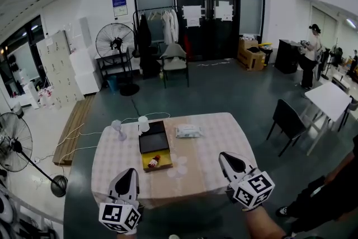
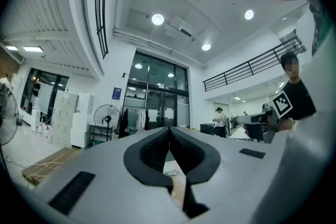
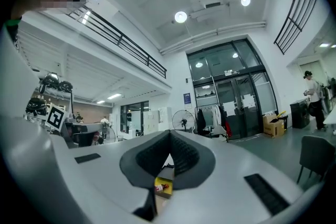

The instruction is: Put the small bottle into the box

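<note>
1. The small bottle lies on its side in the yellow tray of the box, near the middle of the surface. Its label is too small for you to read.
2. The box's dark lid sits against the far side of the tray. You cannot tell whether the two are joined.
3. From your right gripper view only a sliver of bottle and tray shows below the jaws. The gripper's own body hides the rest of the surface.
4. Your left gripper is over the near left of the surface, its jaws clenched on nothing. Your right gripper is over the near right, its jaws also pressed together and empty. Both are well apart from the box.
5. Your hands behind the marker cubes are cut off at the lower edge.
6. A white packet lies to the far right of the box. Two pale cups stand to its far left, and their make is hard to tell.
7. A dark chair stands right of the surface and a fan stands on the floor to the left.
</note>
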Demonstrator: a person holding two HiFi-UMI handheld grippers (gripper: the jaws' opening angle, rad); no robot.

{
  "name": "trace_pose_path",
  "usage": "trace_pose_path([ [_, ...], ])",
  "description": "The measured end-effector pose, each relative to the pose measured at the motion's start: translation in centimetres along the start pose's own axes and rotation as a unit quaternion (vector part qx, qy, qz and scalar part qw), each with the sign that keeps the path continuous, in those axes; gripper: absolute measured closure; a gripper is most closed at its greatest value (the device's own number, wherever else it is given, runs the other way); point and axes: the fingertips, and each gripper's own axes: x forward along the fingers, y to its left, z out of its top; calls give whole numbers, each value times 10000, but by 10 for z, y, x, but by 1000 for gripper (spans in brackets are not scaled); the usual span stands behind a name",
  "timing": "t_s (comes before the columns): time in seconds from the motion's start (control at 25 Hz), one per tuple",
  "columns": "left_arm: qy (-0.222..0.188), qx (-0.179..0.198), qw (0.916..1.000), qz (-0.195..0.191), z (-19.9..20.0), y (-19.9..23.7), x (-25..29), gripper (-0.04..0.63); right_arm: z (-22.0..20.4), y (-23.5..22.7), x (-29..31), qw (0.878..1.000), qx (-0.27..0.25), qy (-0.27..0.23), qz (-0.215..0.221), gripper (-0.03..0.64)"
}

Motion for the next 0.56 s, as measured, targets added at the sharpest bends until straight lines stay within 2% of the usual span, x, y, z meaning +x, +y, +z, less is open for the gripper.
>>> trace_pose_path([
  [0.2, -92, -94, 9998, -165, 0, -4, 0, 572, -5, 2, 4, 10000, -34, 26, 40, 612],
  [0.56, -132, -108, 9997, -167, 1, 7, -1, 572, -6, 6, 11, 10000, -56, 24, 41, 612],
])
